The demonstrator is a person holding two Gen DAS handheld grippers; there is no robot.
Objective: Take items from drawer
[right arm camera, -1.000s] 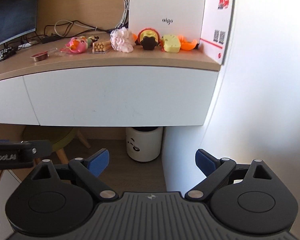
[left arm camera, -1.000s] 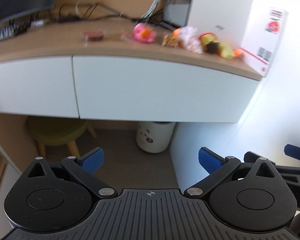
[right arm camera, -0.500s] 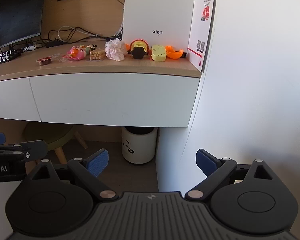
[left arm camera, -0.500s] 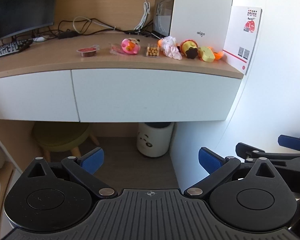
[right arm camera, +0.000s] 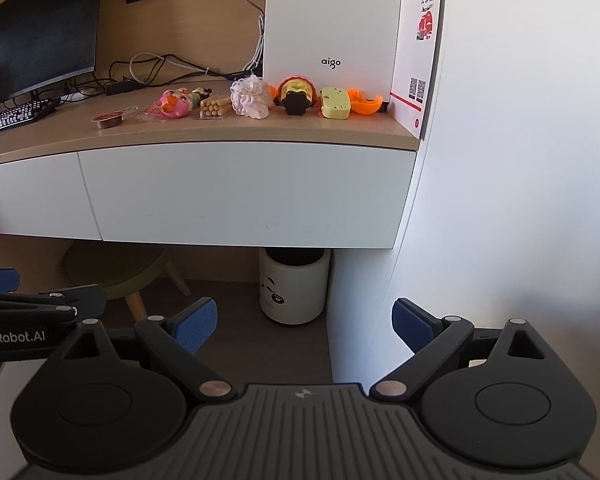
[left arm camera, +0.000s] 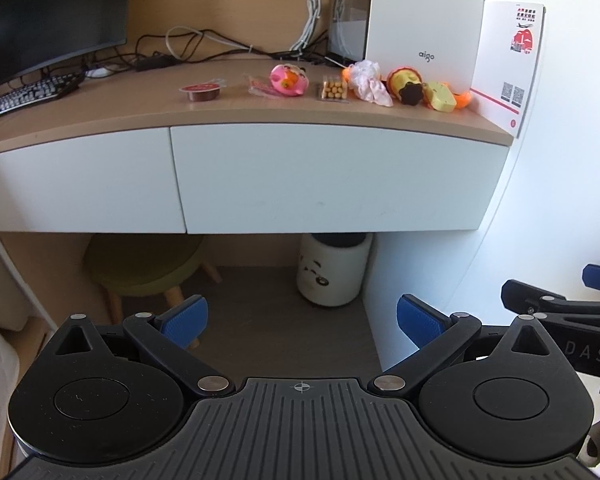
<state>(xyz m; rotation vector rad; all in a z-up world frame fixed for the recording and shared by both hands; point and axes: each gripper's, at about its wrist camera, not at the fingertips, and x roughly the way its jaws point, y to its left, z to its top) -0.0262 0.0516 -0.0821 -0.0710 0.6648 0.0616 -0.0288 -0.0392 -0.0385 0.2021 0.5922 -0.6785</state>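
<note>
Desk [left arm camera: 100,120]: two drawers [left arm camera: 332,176] side by side under its top, both closed. Toys [left arm camera: 290,80] in a row along the top's right half. Box [left arm camera: 424,20] behind them; card [left arm camera: 508,64] at far right against the wall. Keyboard [left arm camera: 24,94] and monitor [left arm camera: 48,16] at left. Stool [left arm camera: 140,264] and bin [left arm camera: 332,272] below.

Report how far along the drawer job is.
Looks done: toys and snacks lie in a row on the desk, and the drawer is shut. In hand: nothing; the left gripper and the right gripper are open and empty, away from the desk. Left: unclear, the drawer's inside is hidden.
</note>
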